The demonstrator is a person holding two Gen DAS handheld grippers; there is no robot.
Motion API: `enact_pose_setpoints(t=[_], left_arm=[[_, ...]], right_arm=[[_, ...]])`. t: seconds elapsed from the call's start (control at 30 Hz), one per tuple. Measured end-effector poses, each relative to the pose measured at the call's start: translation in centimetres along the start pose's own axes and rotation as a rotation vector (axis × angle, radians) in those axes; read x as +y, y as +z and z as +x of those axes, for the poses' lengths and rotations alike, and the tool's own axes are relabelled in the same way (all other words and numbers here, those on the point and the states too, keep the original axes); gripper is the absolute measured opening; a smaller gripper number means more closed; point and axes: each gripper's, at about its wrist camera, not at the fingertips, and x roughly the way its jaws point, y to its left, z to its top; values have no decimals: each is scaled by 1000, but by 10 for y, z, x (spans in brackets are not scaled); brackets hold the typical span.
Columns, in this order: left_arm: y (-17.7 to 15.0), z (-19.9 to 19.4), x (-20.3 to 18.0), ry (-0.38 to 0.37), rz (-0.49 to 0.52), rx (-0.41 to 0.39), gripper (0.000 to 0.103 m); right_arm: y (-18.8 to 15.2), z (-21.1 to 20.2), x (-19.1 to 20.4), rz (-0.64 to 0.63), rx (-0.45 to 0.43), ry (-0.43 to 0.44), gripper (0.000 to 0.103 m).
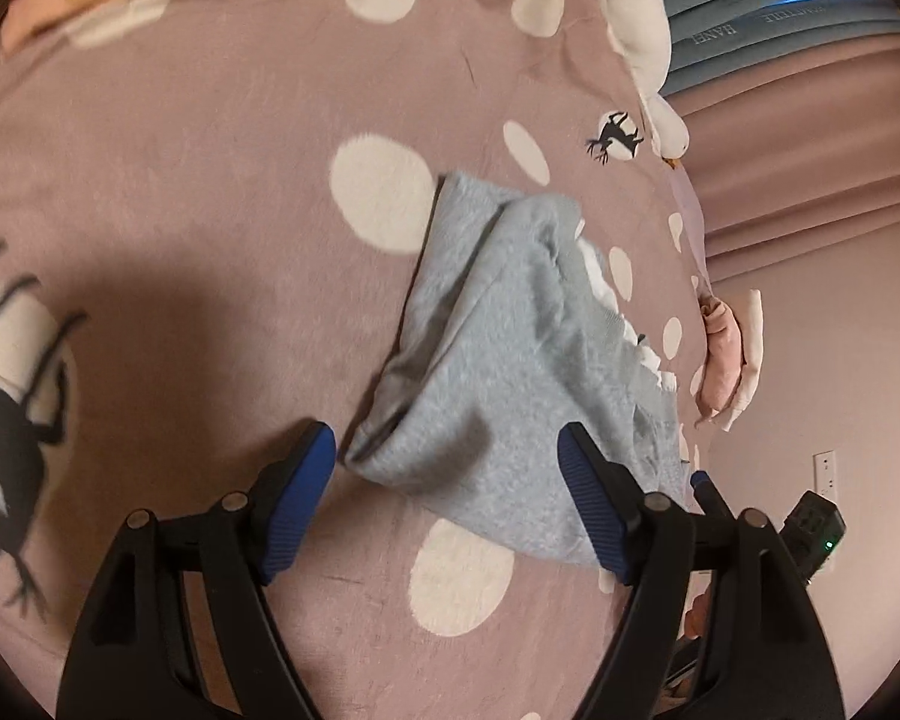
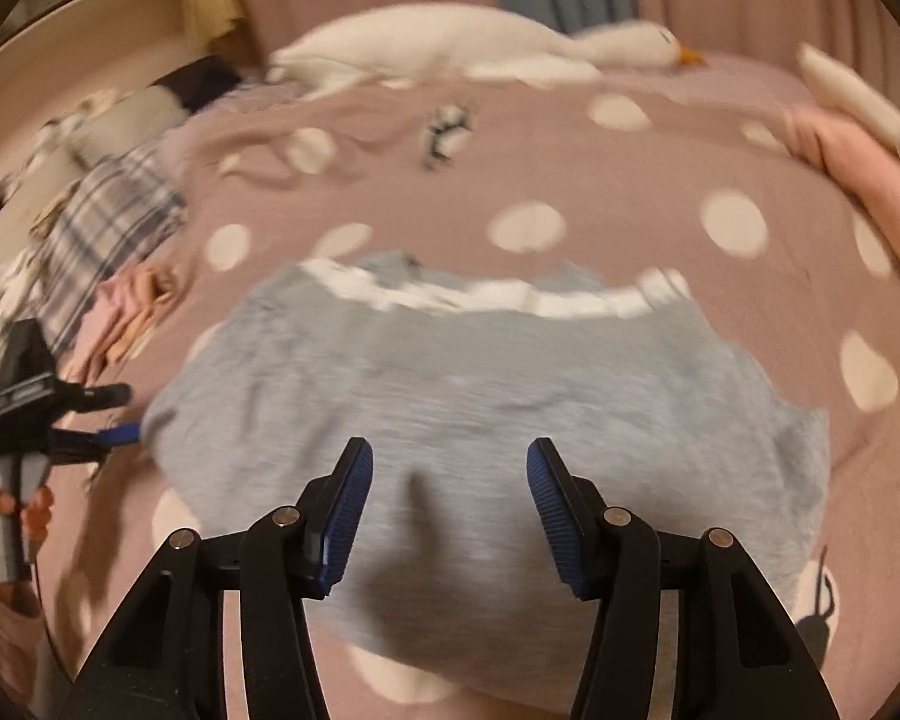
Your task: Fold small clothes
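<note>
A small grey garment [image 1: 498, 360] with a white trim lies folded on a pink blanket with white dots [image 1: 210, 150]. My left gripper [image 1: 447, 468] is open and empty, hovering above the garment's near corner. In the right wrist view the same grey garment [image 2: 480, 396] spreads wide, its white trim along the far edge. My right gripper [image 2: 450, 480] is open and empty above the garment's near part. The left gripper [image 2: 114, 414] shows at the garment's left edge, held in a hand. The right wrist view is blurred.
A white plush goose [image 2: 462, 42] lies at the bed's far edge. Folded pink and white clothes [image 2: 858, 174] sit at the right. A plaid cloth [image 2: 114, 216] and peach clothes [image 2: 132, 312] lie at the left. Pink curtains [image 1: 810, 180] hang beyond the bed.
</note>
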Motion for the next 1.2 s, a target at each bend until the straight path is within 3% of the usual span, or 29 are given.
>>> enact_pose_setpoints(t=[0.17, 0.23, 0.3, 0.47, 0.5, 0.57, 0.6, 0.63, 0.7, 0.73, 0.9, 1.0, 1.1, 1.2], left_arm=[[-1, 17, -2, -35, -26, 24, 79], [1, 23, -3, -63, -56, 17, 86], [5, 29, -5, -92, -78, 20, 88], [18, 43, -10, -155, -105, 42, 87], [20, 44, -12, -159, -105, 44, 82], [23, 48, -12, -169, -128, 56, 56], [24, 51, -11, -171, -143, 63, 34], [24, 54, -13, -150, -144, 64, 23], [22, 54, -19, -102, -117, 49, 18], [20, 52, -26, -88, -90, 35, 12], [17, 35, -82, -81, 93, -28, 10], [6, 29, -138, -102, 258, -47, 11], [-19, 36, -198, -125, 448, -31, 12], [-45, 56, -236, -139, 561, 17, 12]], right_arm=[[-2, 25, 18, 5, 36, 49, 42], [-9, 42, 21, 20, 96, 61, 42], [-16, 57, 20, 38, 146, 37, 42], [-15, 55, 23, 36, 133, 33, 42], [-15, 55, 23, 39, 132, 37, 42], [-16, 56, 22, 50, 131, 44, 42], [-16, 56, 21, 58, 129, 48, 42], [-17, 56, 19, 64, 127, 53, 42], [-19, 54, 16, 74, 122, 62, 42], [-19, 54, 15, 77, 121, 66, 42], [-20, 52, 10, 102, 119, 94, 42], [-18, 50, 5, 137, 123, 116, 42], [-18, 40, -8, 229, 110, 153, 42], [-20, 22, -37, 376, 45, 222, 43]])
